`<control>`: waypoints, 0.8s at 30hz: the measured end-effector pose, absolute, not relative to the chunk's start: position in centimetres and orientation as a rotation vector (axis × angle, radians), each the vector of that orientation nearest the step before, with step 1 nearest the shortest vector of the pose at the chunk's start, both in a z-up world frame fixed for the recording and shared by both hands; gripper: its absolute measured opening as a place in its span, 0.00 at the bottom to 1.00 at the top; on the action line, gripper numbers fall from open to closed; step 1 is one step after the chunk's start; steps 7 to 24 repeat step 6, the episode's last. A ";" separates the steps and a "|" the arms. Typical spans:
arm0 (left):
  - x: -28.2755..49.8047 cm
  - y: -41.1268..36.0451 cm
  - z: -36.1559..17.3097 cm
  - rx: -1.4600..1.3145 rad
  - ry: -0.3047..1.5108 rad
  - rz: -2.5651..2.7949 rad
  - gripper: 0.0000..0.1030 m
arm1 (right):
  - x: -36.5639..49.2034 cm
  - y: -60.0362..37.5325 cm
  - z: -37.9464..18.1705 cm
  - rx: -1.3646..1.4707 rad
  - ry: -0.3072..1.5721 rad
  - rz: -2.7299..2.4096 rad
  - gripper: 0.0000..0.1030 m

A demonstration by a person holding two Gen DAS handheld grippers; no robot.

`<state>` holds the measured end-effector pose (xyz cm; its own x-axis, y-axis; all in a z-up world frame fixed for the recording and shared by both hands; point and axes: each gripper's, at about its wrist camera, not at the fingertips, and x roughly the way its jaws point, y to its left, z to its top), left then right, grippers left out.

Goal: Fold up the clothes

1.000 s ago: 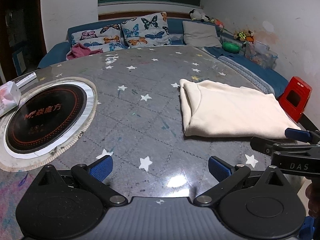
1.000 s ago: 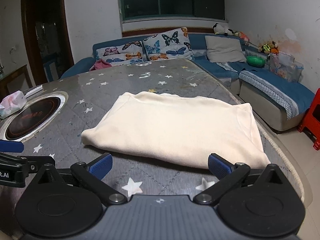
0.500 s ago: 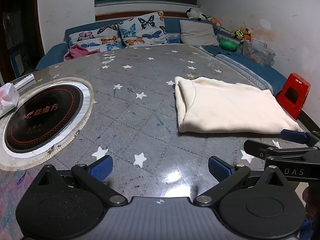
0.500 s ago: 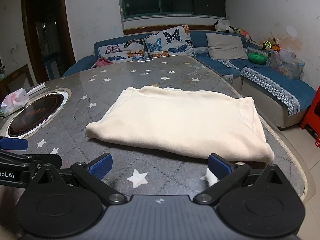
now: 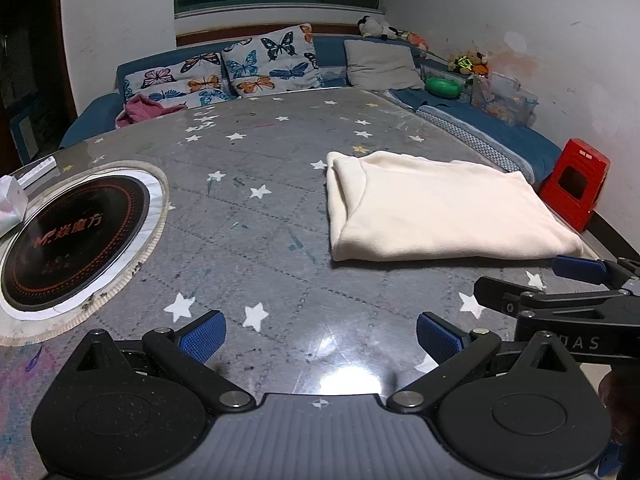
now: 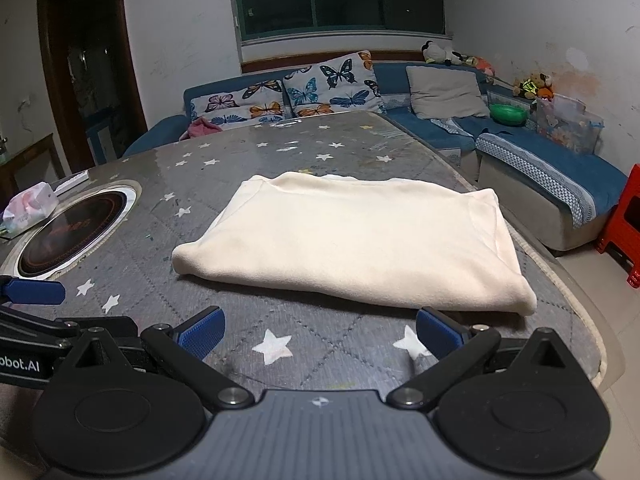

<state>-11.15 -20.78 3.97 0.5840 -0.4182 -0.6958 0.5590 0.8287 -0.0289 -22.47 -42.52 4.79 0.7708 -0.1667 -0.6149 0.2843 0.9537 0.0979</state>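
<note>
A cream garment (image 5: 440, 208) lies folded into a flat rectangle on the grey star-patterned table (image 5: 260, 216); it also shows in the right wrist view (image 6: 360, 240). My left gripper (image 5: 320, 336) is open and empty, above the table's near edge, left of the garment. My right gripper (image 6: 318, 334) is open and empty, just short of the garment's near edge. The right gripper's side also shows at the right in the left wrist view (image 5: 576, 280).
A round induction hob (image 5: 72, 240) is set in the table at the left, with a tissue pack (image 6: 30, 208) beside it. A blue sofa with butterfly cushions (image 5: 260, 68) runs behind and to the right. A red stool (image 5: 576, 180) stands by the table's right edge.
Both grippers have drawn back toward the table's near edge and risen a little. The folded garment has not moved.
</note>
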 end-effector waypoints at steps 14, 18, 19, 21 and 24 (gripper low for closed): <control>-11.4 -20.9 4.1 0.203 0.748 -0.588 1.00 | -22.8 -42.6 4.9 0.194 0.641 -0.250 1.00; -11.4 -20.9 4.1 0.203 0.748 -0.588 1.00 | -22.8 -42.6 4.9 0.194 0.641 -0.250 1.00; -11.4 -20.9 4.1 0.203 0.748 -0.588 1.00 | -22.8 -42.6 4.9 0.194 0.641 -0.250 1.00; -11.4 -20.9 4.1 0.203 0.748 -0.588 1.00 | -22.8 -42.6 4.9 0.194 0.641 -0.250 1.00; -11.4 -20.9 4.1 0.203 0.748 -0.588 1.00 | -22.8 -42.6 4.9 0.194 0.641 -0.250 1.00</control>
